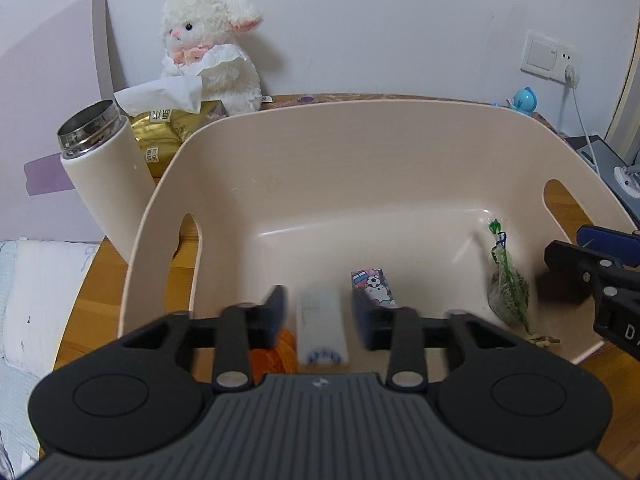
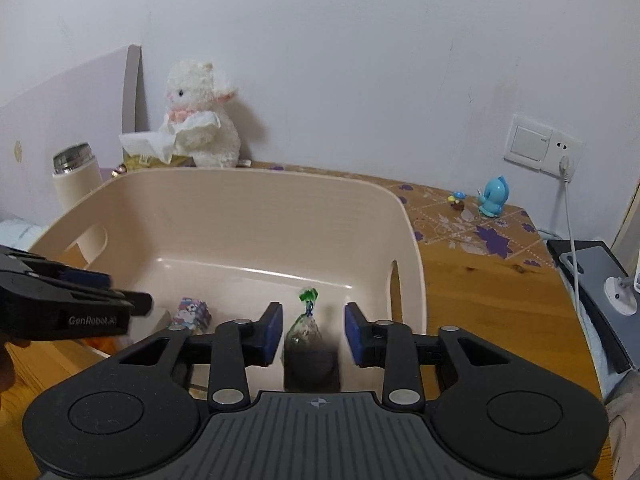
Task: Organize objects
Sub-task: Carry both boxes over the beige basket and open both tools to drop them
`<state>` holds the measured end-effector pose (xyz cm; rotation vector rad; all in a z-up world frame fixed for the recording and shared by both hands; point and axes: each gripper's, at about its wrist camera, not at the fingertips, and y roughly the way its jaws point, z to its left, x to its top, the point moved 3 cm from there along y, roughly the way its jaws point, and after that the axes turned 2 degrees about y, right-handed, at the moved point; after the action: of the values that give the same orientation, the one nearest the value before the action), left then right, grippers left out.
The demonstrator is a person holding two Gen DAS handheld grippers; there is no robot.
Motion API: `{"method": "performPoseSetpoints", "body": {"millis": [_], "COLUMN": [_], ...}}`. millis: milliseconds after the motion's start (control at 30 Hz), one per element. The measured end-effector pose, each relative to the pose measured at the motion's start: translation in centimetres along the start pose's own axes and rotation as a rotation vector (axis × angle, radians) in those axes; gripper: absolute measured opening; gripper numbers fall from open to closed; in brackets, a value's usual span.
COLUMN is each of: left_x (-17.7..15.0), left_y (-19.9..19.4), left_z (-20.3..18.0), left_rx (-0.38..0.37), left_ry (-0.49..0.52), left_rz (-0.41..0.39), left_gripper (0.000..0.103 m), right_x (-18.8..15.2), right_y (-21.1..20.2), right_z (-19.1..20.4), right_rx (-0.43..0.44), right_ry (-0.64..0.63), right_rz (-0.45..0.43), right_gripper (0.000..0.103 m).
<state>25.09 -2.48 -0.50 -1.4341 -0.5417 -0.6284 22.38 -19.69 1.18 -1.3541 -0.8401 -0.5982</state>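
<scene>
A beige plastic bin stands on the wooden table and also shows in the right wrist view. Inside it lie a white tube, a cartoon-printed box, an orange thing, and a clear bag with a green tie. My left gripper is open, its fingers apart on either side of the white tube without touching it. My right gripper is open over the bin's near side, with the bag between its fingers but not gripped.
A white thermos stands left of the bin. Behind it are a gold tissue pack and a plush lamb. A blue toy and a wall socket with cable are at the right, beside a grey box.
</scene>
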Motion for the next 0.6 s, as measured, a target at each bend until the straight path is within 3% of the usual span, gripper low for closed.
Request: {"method": "performPoseSetpoints", "body": {"millis": [100, 200, 333, 400, 600], "left_x": [0.2, 0.3, 0.1, -0.1, -1.8], "left_y": [-1.5, -3.2, -5.6, -6.7, -9.2], "left_z": [0.0, -0.2, -0.1, -0.1, 0.1], "left_rx": [-0.014, 0.009, 0.006, 0.009, 0.018], "left_ry": [-0.006, -0.004, -0.001, 0.005, 0.024], "left_rz": [-0.037, -0.068, -0.106, -0.118, -0.141], "left_gripper": [0.074, 0.089, 0.091, 0.096, 0.097], "right_x": [0.3, 0.5, 0.4, 0.1, -1.2], "right_y": [-1.7, -3.3, -5.3, -6.2, -7.8], "right_z": [-0.2, -0.4, -0.6, -0.5, 0.0], "right_rx": [-0.001, -0.003, -0.004, -0.008, -0.009], "right_ry": [0.01, 0.016, 0.025, 0.023, 0.001], "right_rz": [-0.042, -0.07, -0.092, -0.1, -0.081], "right_gripper": [0.07, 0.079, 0.094, 0.098, 0.103]}}
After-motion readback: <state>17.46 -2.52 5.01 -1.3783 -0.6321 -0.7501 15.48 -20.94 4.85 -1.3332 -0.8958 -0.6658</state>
